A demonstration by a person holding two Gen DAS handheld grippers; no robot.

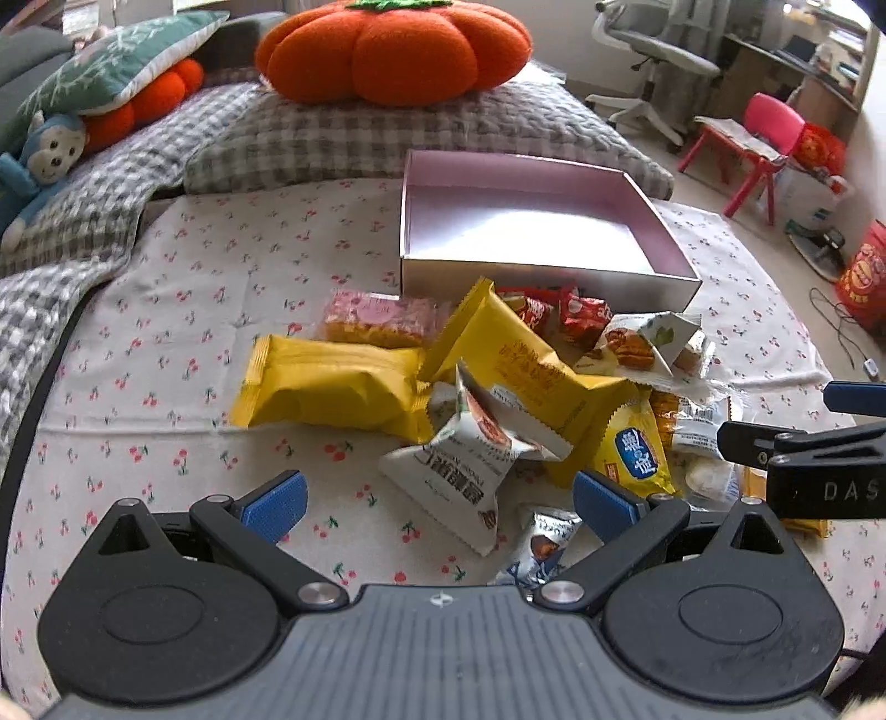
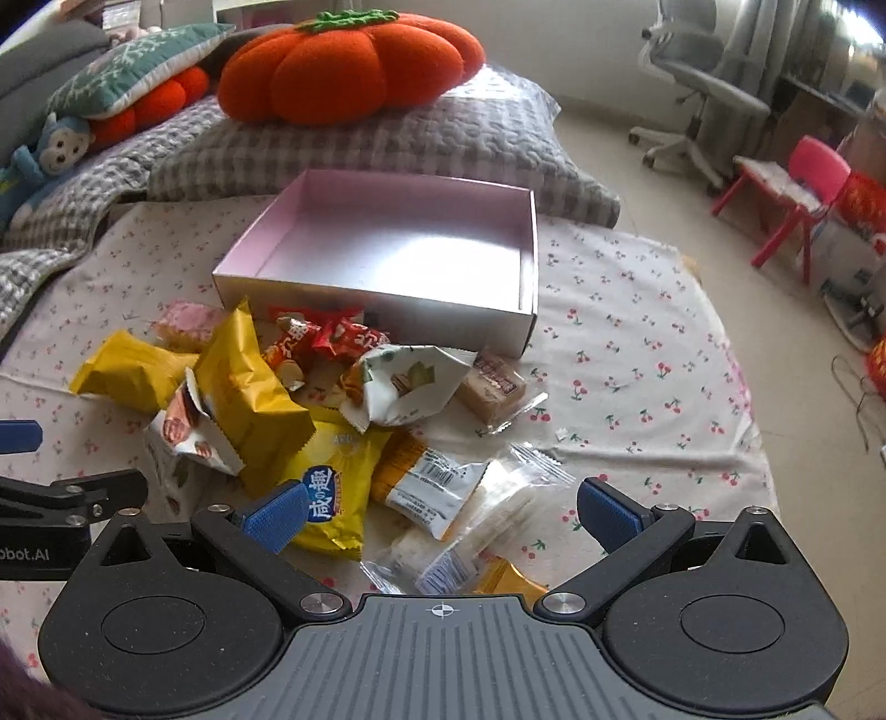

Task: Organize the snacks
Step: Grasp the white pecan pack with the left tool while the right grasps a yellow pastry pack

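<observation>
Left gripper (image 1: 440, 501): jaws wide apart, holding nothing
Right gripper (image 2: 443, 512): likewise spread, holding nothing
Snack pile (image 2: 310, 410): heaped just before the pink box (image 2: 387, 243)

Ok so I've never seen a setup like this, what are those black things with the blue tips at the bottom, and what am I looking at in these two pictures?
Those are two handheld grippers; a person holds one in each hand. Each carries a wide-angle camera that looks forward along its two blue-padded fingers, so each picture is one gripper's own view. One picture comes from the left gripper, the other from the right gripper. Both are open and hold nothing.

They hover over a bed covered with a cherry-print cloth. On it lies a pile of wrapped snacks, among them a yellow packet and small red packets. Behind the pile sits an open, shallow pink box with nothing in it. Further back, a plush pumpkin rests on a checked pillow.
</observation>
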